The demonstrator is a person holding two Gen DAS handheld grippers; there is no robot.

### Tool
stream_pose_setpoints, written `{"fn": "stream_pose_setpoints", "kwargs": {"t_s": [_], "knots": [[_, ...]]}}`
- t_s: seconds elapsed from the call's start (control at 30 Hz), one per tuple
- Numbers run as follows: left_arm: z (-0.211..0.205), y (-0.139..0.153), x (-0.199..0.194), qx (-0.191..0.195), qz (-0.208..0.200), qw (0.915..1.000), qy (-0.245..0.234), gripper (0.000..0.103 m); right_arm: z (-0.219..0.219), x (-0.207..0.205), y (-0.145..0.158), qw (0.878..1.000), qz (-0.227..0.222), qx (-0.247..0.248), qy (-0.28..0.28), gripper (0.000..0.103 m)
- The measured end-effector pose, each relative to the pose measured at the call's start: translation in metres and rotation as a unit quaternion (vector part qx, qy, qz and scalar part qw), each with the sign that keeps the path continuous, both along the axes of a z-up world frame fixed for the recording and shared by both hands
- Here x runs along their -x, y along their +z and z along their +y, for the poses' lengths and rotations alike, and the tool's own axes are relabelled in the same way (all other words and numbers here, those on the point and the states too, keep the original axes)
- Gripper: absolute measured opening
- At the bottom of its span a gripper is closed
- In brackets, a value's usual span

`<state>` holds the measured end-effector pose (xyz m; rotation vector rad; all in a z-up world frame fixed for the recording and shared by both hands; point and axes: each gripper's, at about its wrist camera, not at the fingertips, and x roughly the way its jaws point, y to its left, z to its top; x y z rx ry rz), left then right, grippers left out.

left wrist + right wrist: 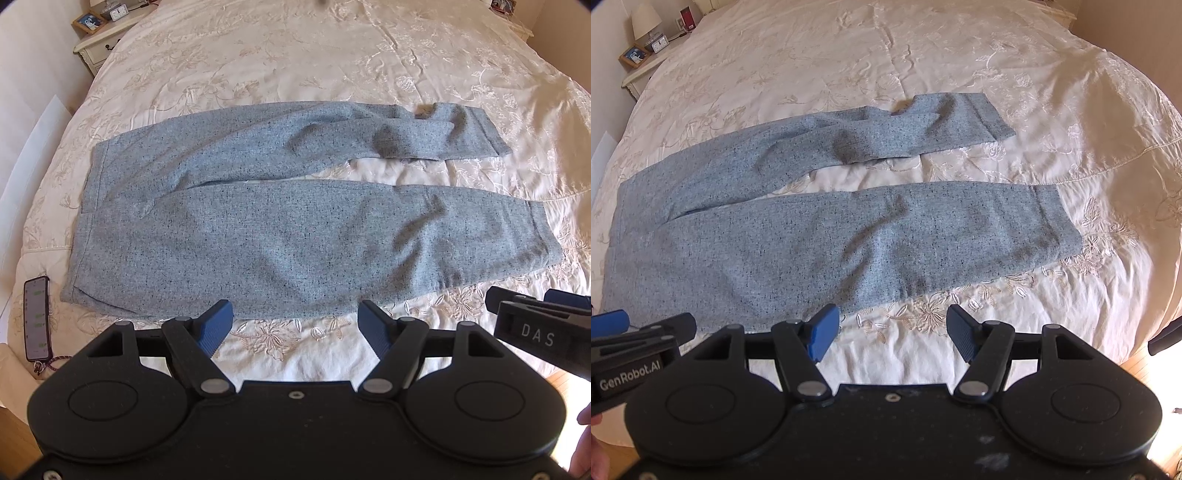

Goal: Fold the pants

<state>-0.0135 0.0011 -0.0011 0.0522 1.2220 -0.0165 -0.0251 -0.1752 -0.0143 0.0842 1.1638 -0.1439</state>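
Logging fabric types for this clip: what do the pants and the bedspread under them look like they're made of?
Pants: probably a wool-like or fleece knit; matte, heathered grey with dark flecks, soft rounded creases.
Bedspread: likely a satin or polished-cotton cover; cream, slight sheen, raised floral embroidery and stitched seams. Neither fibre can be confirmed by sight.

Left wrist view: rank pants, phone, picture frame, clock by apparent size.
1. pants
2. phone
3. picture frame and clock: both tiny and far off, too close to rank; the phone's nearness inflates it.
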Motion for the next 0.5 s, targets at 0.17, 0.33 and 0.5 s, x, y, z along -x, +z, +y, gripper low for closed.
{"fn": "stream_pose_setpoints", "kwargs": {"t_s": [0.17, 0.33, 0.5], "knots": [[0.0013, -0.0002, -0.001, -0.001, 0.0, 1.0, -0.003, 0.075, 0.0026, 0.0008, 0.0013, 1.0, -0.029, 0.0, -0.002, 0.068], [0.0032, -0.0008, -0.0018, -0.001, 0.002, 1.0, -0.005, 0.075, 0.0073, 0.0011, 0.0014, 1.0, -0.023, -0.002, -0.001, 0.068], [0.004, -0.0012, -0.0022, -0.001, 0.003, 1.0, -0.005, 0.075, 0.0089, 0.0013, 0.0009, 1.0, -0.015, -0.001, 0.0, 0.068]]}}
